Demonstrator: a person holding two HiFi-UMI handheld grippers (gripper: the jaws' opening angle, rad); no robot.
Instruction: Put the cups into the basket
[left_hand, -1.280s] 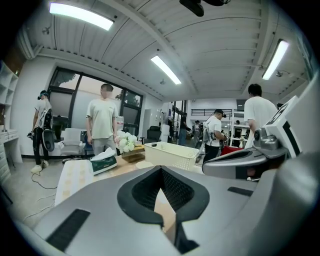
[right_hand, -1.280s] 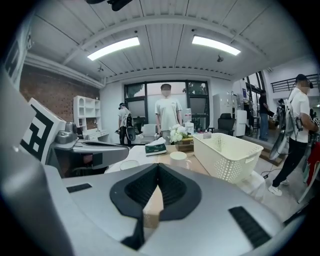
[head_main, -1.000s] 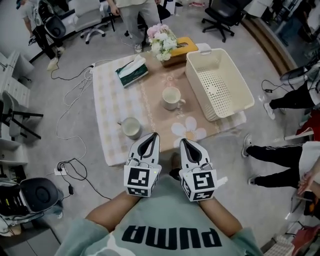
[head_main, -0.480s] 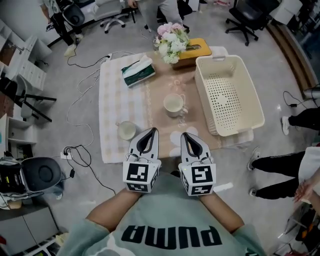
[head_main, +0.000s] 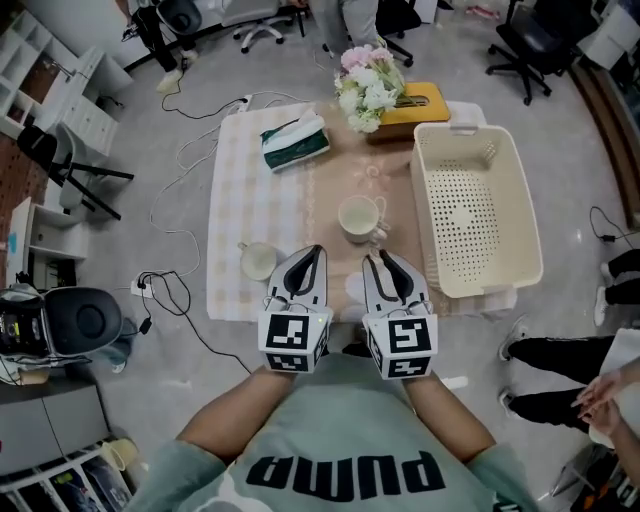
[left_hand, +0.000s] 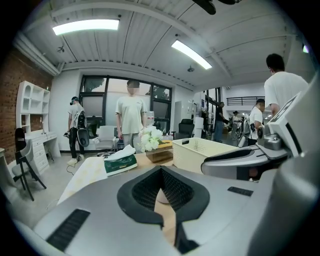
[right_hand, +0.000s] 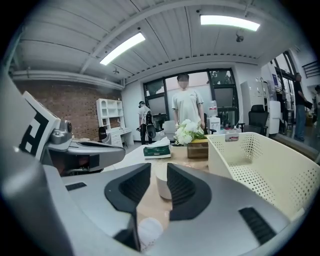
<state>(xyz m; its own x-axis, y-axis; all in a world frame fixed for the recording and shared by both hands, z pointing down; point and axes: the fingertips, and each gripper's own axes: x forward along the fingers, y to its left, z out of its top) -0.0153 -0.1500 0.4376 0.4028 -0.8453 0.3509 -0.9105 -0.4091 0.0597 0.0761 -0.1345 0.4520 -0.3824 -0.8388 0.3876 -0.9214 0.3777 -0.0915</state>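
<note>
Head view: handled cup (head_main: 360, 217) stands on the counter (head_main: 240, 200) directly ahead of the right tool (head_main: 380, 260), the nearer one. Its empty jaws have just been opening slightly. Basket (head_main: 470, 215) lies to the right. Second cup (head_main: 258, 261) sits left of the left tool (head_main: 314, 252), jaws closed, empty.

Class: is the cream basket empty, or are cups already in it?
Empty: the basket shows a bare perforated floor; both cups stand outside on the cloth.
</note>
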